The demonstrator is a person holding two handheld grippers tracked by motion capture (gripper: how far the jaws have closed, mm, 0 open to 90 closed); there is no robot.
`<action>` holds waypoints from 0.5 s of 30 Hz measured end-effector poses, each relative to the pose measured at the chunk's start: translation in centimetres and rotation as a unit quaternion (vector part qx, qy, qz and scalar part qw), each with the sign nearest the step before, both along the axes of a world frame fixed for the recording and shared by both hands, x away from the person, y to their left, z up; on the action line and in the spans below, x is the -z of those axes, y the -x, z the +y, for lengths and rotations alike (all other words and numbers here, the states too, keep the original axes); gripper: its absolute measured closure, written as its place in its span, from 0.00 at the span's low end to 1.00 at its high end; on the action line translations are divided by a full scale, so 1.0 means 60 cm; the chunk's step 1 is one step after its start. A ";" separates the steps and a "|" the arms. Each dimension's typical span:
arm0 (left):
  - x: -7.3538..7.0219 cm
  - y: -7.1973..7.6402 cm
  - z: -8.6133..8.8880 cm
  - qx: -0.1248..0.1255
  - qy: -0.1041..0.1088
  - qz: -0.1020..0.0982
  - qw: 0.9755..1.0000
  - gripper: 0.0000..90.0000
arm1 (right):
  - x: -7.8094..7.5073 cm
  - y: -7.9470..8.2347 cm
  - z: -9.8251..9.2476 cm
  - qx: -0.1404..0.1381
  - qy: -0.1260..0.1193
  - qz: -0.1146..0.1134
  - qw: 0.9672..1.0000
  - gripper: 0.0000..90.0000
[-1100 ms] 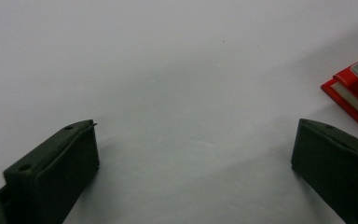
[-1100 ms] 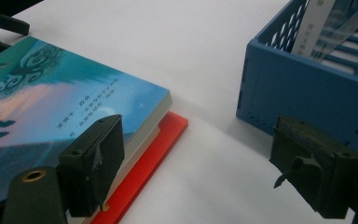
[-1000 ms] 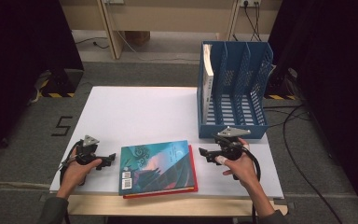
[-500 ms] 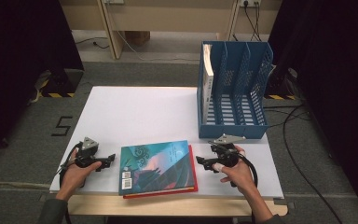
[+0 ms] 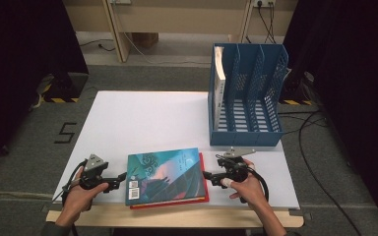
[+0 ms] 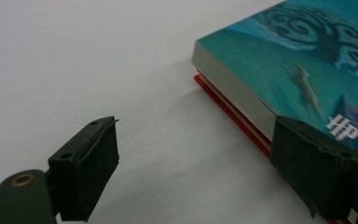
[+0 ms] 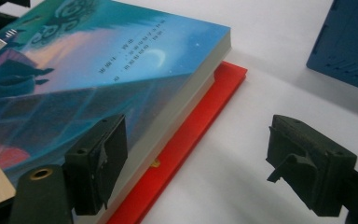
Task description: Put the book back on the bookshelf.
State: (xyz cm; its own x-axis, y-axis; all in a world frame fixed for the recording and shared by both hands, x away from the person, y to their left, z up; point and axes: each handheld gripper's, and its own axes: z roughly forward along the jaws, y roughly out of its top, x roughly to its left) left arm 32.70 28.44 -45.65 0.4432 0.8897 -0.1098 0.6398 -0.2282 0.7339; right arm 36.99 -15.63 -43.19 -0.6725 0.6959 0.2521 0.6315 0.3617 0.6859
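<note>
grippers (image 5: 120, 179) (image 5: 207, 175) flanking teal book (image 5: 165, 174), jaws apart

Near the front edge of the table (image 5: 147, 118), one book (image 5: 165, 174) lies flat on top of another book (image 5: 204, 198). The left gripper (image 5: 120, 179) sits just left of the stack, the right gripper (image 5: 207, 175) just right. Behind the right gripper stands a file rack (image 5: 248, 98), with a book (image 5: 220, 83) upright in its leftmost compartment.

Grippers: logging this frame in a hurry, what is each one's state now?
Left gripper: open, jaws just been closing, gripping nothing, beside the teal-covered book.
Right gripper: open, empty, jaws astride that book's edge.
</note>
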 end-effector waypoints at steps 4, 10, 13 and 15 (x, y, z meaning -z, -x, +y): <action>-0.007 0.011 -0.003 0.007 0.002 -0.006 1.000 0.18 | -0.002 0.003 0.003 -0.003 -0.003 -0.002 1.000 0.24; -0.015 0.024 -0.011 0.031 0.006 -0.007 0.999 0.44 | 0.002 0.004 0.010 -0.009 -0.003 0.003 1.000 0.24; -0.017 0.026 -0.013 0.035 0.017 0.000 0.999 0.54 | 0.005 0.004 0.013 -0.008 -0.005 0.009 1.000 0.24; -0.018 0.027 -0.014 0.034 0.019 0.001 0.999 0.56 | 0.006 0.003 0.013 -0.009 -0.004 0.009 1.000 0.24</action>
State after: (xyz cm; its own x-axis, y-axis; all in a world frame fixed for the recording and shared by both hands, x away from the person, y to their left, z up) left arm 31.05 27.58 -44.60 0.5030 0.8521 -0.1443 0.6251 -0.2434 0.7417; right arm 36.80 -14.87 -43.53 -0.6802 0.6815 0.2701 0.6375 0.3680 0.6768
